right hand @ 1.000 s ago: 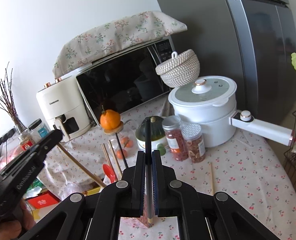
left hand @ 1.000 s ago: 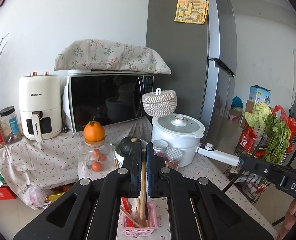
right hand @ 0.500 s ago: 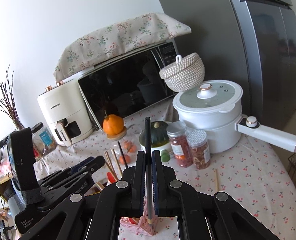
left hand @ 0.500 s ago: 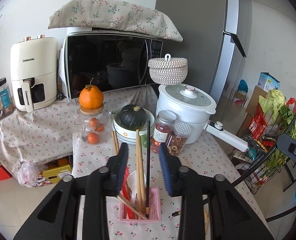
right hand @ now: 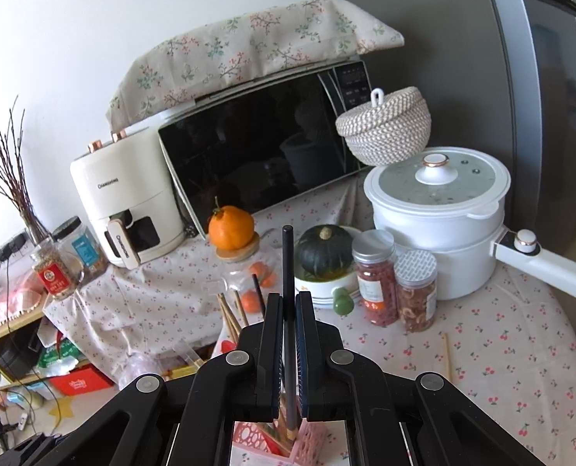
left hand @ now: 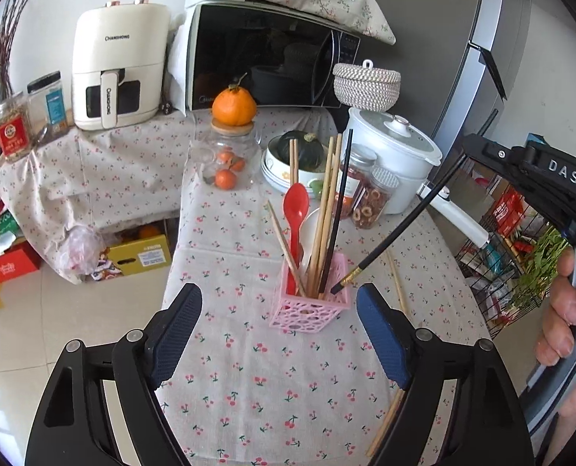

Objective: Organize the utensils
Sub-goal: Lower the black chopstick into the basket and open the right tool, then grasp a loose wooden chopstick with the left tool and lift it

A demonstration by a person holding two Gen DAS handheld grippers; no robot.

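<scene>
Between right fingers, black chopstick, upright

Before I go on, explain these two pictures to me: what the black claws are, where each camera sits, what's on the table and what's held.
There is no robot here. A person holds a two-finger gripper in each hand, and a fisheye camera on each one looks out along its fingers.

The left view shows the left gripper open above a cherry-print table. On the table stands a pink basket holding wooden chopsticks and a red spoon. At the right edge is the person's hand.

The right view shows the right gripper shut on a black chopstick, its lower tip at the basket's rim. One loose chopstick lies beside the basket.
</scene>
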